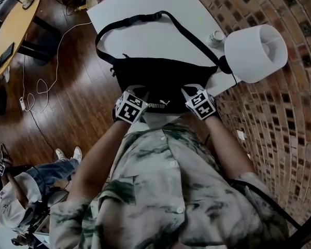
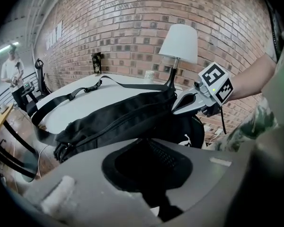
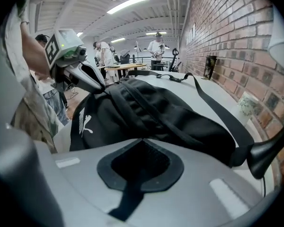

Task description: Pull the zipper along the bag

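Observation:
A black bag (image 1: 166, 77) with a white logo lies on the white table (image 1: 145, 4), its near side hanging over the table's front edge. Its long strap (image 1: 145, 18) loops away over the tabletop. My left gripper (image 1: 139, 91) is at the bag's near left end, jaws closed on the black fabric (image 2: 118, 117). My right gripper (image 1: 189, 91) is at the near right end, also closed on the bag (image 3: 165, 112). In the left gripper view, the right gripper (image 2: 178, 109) pinches the bag's top ridge. The zipper pull is hidden.
A white-shaded lamp (image 1: 256, 52) stands at the table's right corner beside a small cup (image 1: 216, 37). A brick wall runs along the right. A round wooden table (image 1: 13, 30) and floor cables lie to the left. A seated person (image 1: 20, 191) is at lower left.

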Demonstrator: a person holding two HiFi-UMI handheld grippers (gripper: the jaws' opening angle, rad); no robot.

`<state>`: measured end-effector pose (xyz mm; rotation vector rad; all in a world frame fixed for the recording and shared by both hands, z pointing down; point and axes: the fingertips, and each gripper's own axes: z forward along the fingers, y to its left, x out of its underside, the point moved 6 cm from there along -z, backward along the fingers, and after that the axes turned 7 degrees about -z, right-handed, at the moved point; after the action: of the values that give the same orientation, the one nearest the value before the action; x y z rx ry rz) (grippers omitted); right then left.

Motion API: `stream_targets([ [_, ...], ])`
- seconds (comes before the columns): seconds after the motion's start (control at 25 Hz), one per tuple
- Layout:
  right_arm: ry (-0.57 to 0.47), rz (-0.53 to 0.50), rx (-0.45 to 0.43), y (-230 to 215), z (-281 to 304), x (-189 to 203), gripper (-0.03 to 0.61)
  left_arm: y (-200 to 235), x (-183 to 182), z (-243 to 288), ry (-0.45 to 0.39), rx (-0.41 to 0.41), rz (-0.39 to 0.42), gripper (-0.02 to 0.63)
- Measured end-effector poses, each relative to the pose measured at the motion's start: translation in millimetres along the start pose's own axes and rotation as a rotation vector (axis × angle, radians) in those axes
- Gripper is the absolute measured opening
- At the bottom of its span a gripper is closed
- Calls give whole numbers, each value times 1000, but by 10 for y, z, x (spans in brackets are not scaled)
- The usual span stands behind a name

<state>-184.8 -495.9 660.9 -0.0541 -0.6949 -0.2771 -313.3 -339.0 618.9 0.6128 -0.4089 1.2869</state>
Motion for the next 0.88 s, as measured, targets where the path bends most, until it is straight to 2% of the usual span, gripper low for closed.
stream_targets([
  [0.24,63,50,34,27,-16,17,6,364,152,-182,7,0,-38,34],
  [0.6,131,90,114,37,-11,14,6,810,346,-313,-3,9,-53,34],
  [0.72,144,105,140,51,-14,15,6,863,368,-335,-13,41,-52,35],
  [0.88,110,184,190,39,-102,-15,9,867,363,-358,-36,92,-34,40],
])
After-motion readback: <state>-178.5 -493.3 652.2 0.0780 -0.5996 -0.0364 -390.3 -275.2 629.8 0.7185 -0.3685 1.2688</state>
